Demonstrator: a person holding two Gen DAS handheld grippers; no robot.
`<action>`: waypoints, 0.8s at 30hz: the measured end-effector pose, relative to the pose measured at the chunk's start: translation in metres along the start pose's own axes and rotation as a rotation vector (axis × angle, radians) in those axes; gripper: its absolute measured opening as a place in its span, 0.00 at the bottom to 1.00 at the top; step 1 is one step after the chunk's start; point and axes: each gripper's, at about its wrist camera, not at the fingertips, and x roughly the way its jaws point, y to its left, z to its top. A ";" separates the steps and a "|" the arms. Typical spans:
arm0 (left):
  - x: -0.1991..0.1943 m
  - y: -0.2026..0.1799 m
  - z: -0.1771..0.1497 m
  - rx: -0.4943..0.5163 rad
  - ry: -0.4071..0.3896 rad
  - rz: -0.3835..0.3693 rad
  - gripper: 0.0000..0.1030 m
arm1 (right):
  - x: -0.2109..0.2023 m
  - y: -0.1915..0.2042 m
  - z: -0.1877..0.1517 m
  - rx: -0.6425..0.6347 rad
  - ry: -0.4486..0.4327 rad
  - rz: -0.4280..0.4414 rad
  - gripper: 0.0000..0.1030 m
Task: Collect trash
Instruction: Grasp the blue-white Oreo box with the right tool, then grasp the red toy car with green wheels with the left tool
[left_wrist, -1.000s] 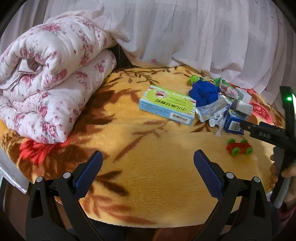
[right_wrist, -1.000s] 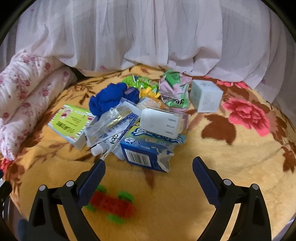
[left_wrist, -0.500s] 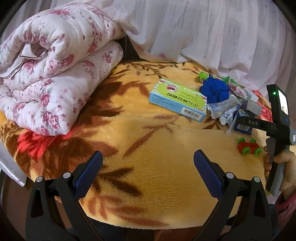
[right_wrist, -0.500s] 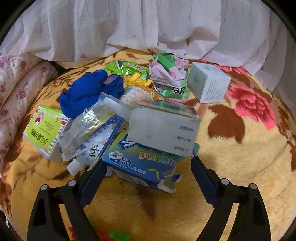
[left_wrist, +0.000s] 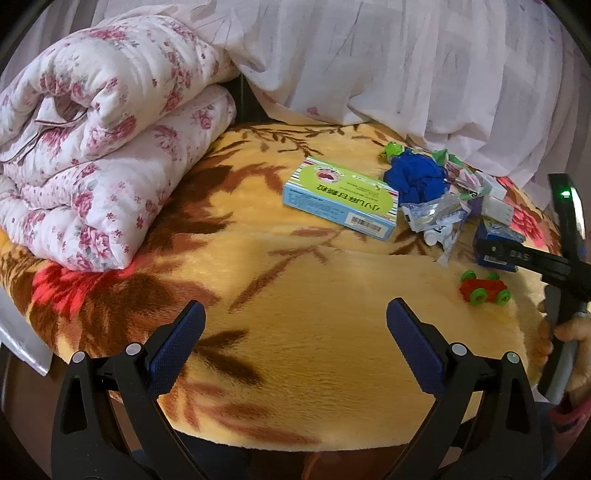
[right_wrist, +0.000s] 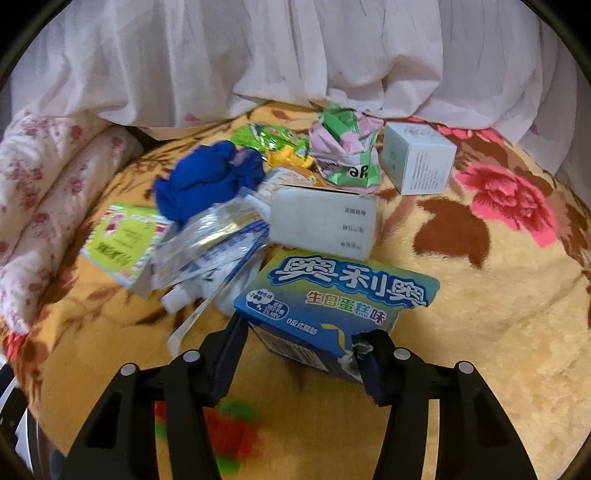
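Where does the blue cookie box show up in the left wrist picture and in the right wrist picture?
Left wrist view: the blue cookie box sits at the far right, mostly hidden behind the right gripper's finger.
Right wrist view: the box is at lower centre, between the right gripper fingers.
Shared landmark: the blue cloth, behind and left of the box in both.

Yellow floral blanket (left_wrist: 295, 332), folded quilt (left_wrist: 103, 147), white curtain (right_wrist: 295, 55) behind.
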 end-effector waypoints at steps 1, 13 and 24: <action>0.001 -0.002 0.000 0.003 0.001 -0.003 0.93 | -0.007 -0.001 -0.003 -0.001 -0.007 0.017 0.53; 0.016 -0.075 -0.003 0.141 0.053 -0.181 0.93 | -0.113 -0.023 -0.037 -0.014 -0.147 0.088 0.53; 0.056 -0.174 0.012 0.224 0.080 -0.300 0.93 | -0.169 -0.061 -0.064 0.006 -0.215 0.046 0.53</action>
